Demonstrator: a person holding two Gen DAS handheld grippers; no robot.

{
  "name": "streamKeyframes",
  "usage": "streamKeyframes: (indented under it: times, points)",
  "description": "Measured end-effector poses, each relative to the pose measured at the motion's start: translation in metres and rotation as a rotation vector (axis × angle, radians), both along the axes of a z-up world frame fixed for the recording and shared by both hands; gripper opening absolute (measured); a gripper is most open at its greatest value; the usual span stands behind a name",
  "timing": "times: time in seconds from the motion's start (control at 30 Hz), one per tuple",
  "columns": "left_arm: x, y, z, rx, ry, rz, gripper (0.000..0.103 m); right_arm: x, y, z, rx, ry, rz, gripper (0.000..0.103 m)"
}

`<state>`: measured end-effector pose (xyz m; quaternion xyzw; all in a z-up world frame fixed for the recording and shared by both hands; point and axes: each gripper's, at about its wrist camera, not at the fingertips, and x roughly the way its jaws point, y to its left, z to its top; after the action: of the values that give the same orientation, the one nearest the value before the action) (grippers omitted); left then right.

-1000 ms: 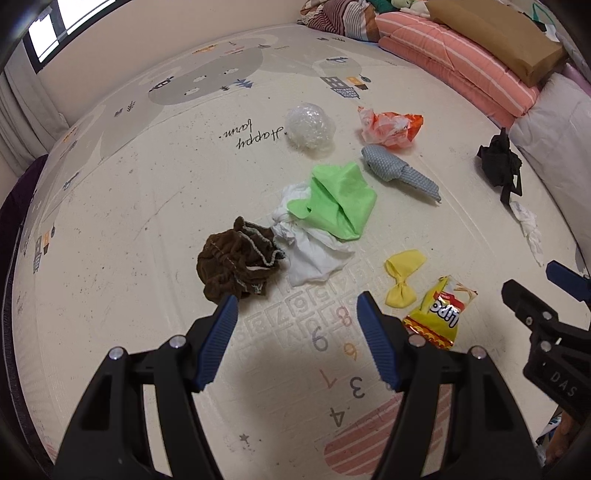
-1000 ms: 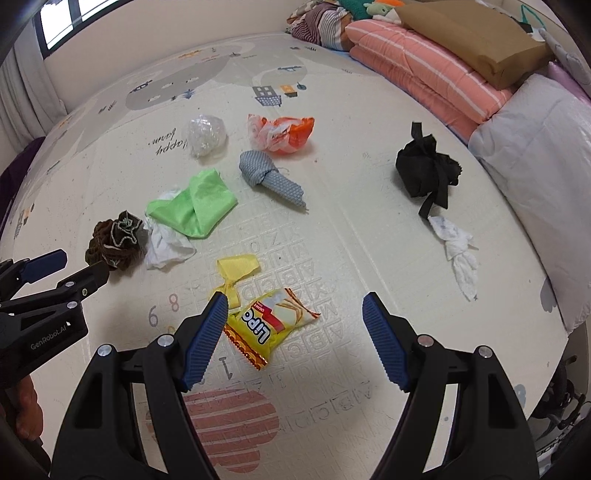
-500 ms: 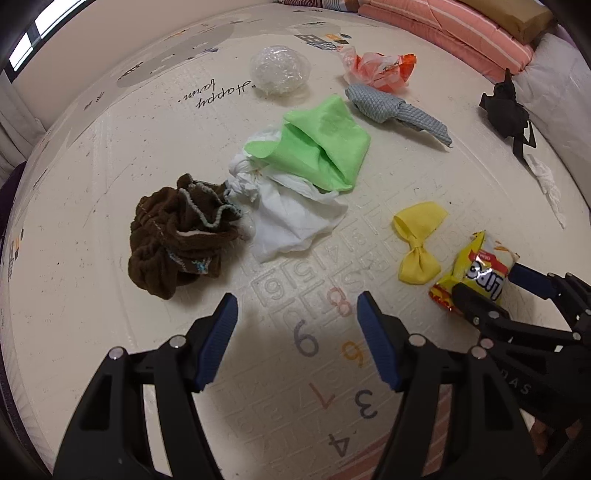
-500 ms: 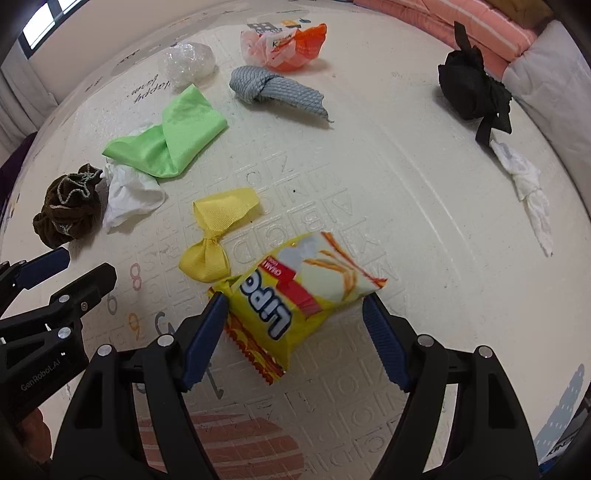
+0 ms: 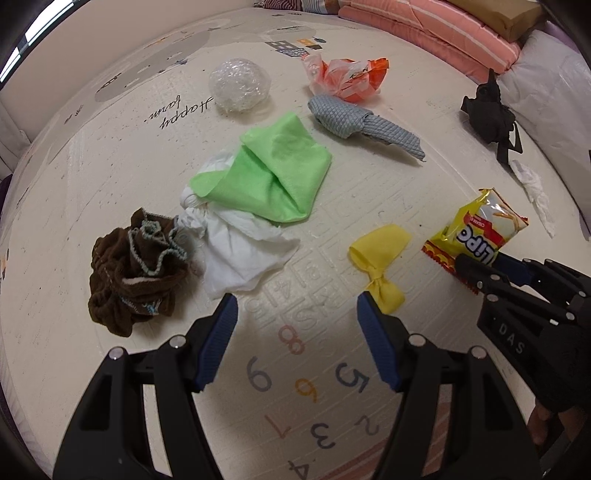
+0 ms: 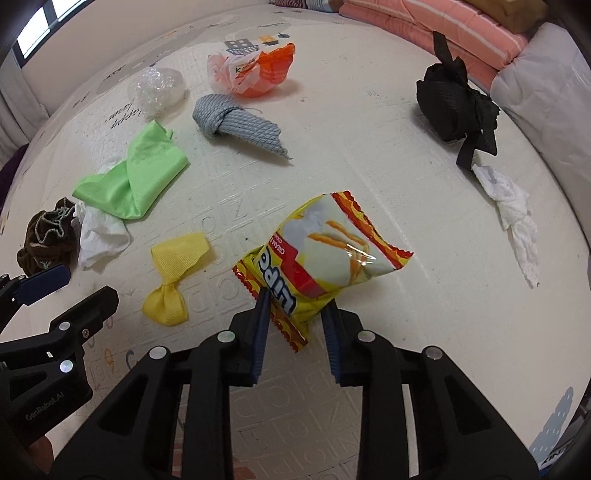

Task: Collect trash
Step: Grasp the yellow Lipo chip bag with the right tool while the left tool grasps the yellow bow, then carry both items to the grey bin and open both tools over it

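Observation:
A yellow-and-red snack bag (image 6: pixel 325 254) sits crumpled between the blue pads of my right gripper (image 6: pixel 295 306), whose jaws are closing and press on its lower end. From the left wrist view, the same snack bag (image 5: pixel 480 225) tilts up off the play mat (image 5: pixel 110 166) in the right gripper (image 5: pixel 480 264). My left gripper (image 5: pixel 297 306) hangs open over the printed numbers, with nothing between its fingers. A crumpled white tissue (image 5: pixel 240 251) lies just beyond it, and a yellow bow-shaped scrap (image 5: pixel 380 258) lies by its right finger.
On the mat lie a green cloth (image 5: pixel 273 177), a brown cloth (image 5: pixel 133 273), a grey cloth (image 5: pixel 362 123), an orange plastic bag (image 5: pixel 347 75), a clear plastic ball (image 5: pixel 240 85), a black bag (image 6: pixel 454 103) and a twisted tissue (image 6: pixel 513 221). Pink striped bedding (image 6: pixel 424 26) lines the far right.
Both grippers have sunk toward the mat. The right jaws, wide around the snack bag before, have closed in on it and its far end has tipped up. The left jaws stay wide.

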<state>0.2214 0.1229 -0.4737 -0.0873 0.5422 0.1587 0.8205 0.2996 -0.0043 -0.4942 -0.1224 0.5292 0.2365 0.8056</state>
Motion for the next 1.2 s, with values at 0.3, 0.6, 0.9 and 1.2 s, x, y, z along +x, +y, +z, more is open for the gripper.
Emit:
streamKeyframes:
  times: [0.3, 0.6, 0.9, 1.2]
  points:
    - [0.024, -0.018, -0.002, -0.019, -0.026, -0.031, 0.067, 0.011, -0.024, 0.008, 0.017, -0.019, -0.015, 0.018]
    - [0.045, -0.037, -0.032, -0.02, 0.013, -0.057, 0.052, 0.012, -0.041, 0.015, 0.021, -0.036, -0.019, 0.018]
    - [0.044, -0.056, -0.018, -0.03, -0.013, -0.127, 0.009, 0.004, -0.05, 0.023, 0.039, -0.041, -0.032, 0.018]
    - [0.026, -0.085, 0.036, -0.012, -0.063, -0.218, 0.009, -0.017, -0.077, 0.06, 0.054, -0.074, -0.093, 0.018]
